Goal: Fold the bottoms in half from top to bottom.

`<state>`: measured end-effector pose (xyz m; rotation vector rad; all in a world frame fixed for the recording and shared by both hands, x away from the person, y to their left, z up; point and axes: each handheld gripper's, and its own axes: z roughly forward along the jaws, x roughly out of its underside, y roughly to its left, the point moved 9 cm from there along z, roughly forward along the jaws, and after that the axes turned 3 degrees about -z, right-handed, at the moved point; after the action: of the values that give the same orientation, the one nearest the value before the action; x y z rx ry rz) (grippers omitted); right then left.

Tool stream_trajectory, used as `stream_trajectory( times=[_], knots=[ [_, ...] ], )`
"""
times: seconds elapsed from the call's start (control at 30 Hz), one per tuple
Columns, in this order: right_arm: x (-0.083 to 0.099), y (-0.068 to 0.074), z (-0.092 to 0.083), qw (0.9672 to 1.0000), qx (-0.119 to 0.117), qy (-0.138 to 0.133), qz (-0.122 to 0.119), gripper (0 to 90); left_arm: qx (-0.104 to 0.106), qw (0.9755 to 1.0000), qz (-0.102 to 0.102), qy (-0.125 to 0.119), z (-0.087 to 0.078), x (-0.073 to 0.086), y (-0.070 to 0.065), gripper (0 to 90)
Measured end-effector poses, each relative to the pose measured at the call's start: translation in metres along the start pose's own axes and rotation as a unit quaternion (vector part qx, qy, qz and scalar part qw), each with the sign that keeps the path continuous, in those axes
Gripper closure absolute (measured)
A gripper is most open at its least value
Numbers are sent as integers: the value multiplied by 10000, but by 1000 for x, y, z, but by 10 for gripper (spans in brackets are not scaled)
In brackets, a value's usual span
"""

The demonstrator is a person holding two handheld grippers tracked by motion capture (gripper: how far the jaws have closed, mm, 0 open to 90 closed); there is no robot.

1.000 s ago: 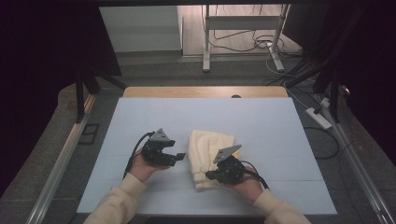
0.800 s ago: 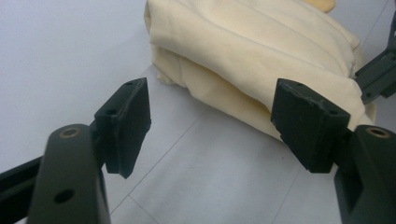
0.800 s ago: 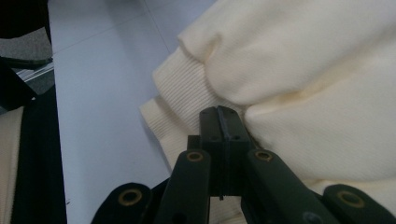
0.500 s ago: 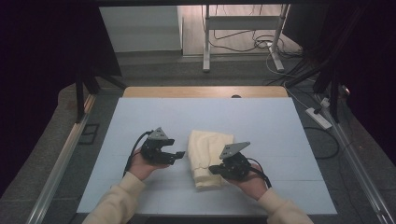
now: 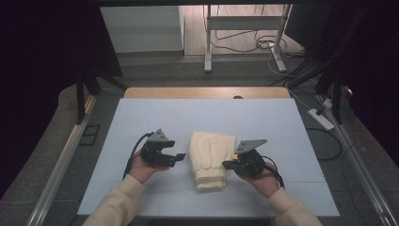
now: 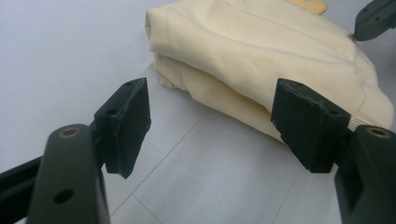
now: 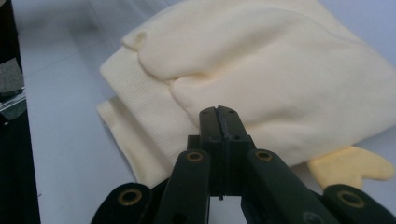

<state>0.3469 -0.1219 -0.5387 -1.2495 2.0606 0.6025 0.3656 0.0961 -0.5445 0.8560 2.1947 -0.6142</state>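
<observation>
The folded garment (image 5: 210, 157) lay mid-surface (image 5: 282, 122) between both grippers. The left gripper (image 5: 175, 159) stood with jaws open beside its edge, ready to grasp. The right gripper (image 5: 227, 165) hovered above with jaws closed, empty.

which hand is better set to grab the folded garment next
Probably the left. The left gripper has its jaws open, aimed at the near edge of the garment, nothing between them. The right gripper is shut, empty, over the garment, so it would have to open first.
</observation>
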Motion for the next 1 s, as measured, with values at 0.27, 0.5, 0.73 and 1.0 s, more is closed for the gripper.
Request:
stream_trajectory(
  times=[0.27, 0.5, 0.73, 1.0],
  knots=[
    [5, -7, -5, 9999, 85, 16, 66, 895, -32, 10000, -17, -37, -4, 3, -2, 288],
    [14, -16, -16, 9996, 225, 27, 172, 895, -96, 9999, -67, -83, -11, 7, -2, 287],
    [30, -25, -29, 9989, 376, 52, 279, 829, -140, 9997, -155, -108, -23, 21, -1, 287],
    [50, -39, -47, 9961, 741, 7, 481, 522, -252, 9995, -164, -129, -38, 38, 0, 287]
  ],
)
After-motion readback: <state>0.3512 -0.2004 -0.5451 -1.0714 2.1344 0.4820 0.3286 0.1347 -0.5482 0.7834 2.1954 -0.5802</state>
